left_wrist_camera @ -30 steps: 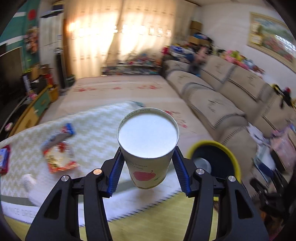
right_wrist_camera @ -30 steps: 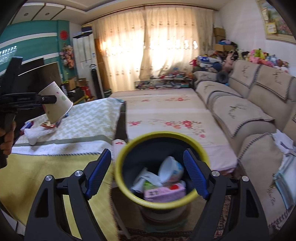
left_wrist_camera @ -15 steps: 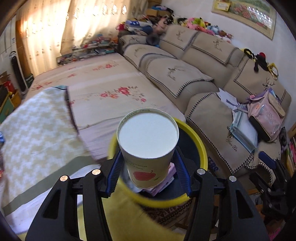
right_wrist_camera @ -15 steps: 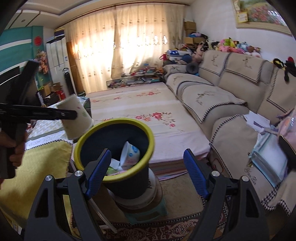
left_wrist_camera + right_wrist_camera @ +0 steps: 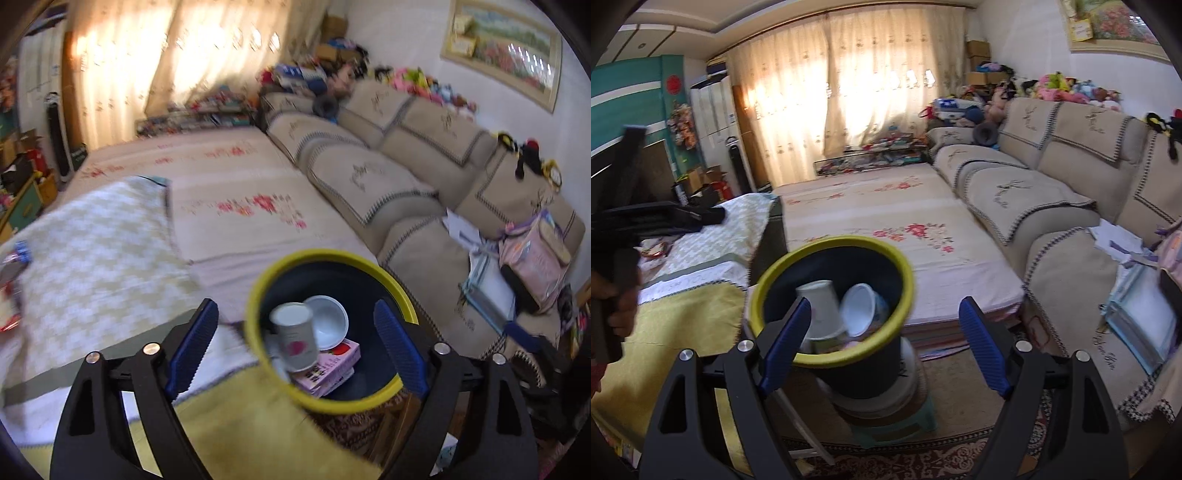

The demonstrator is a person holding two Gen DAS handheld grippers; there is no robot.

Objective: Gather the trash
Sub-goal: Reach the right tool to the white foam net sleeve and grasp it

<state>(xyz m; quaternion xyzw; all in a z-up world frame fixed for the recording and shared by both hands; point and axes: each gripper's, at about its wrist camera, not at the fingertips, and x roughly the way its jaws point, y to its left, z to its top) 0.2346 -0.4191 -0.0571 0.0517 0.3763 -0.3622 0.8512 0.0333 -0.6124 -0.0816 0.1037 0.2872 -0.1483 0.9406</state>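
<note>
Left gripper fingers opening, nothing between them; paper cup inside the bin. Right gripper fingers spread, empty.

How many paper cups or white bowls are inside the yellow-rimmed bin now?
2. A paper cup with a red apple print at the left, and a white bowl touching its right side. More may be hidden beneath them.

- L gripper: black plastic arms w/ slot cutouts, blue ribbed pads, silver screws at pivots.
- R gripper: same build, black frame, blue ribbed pads, silver screws.
- Hand on black handle, no sleeve visible.
</note>
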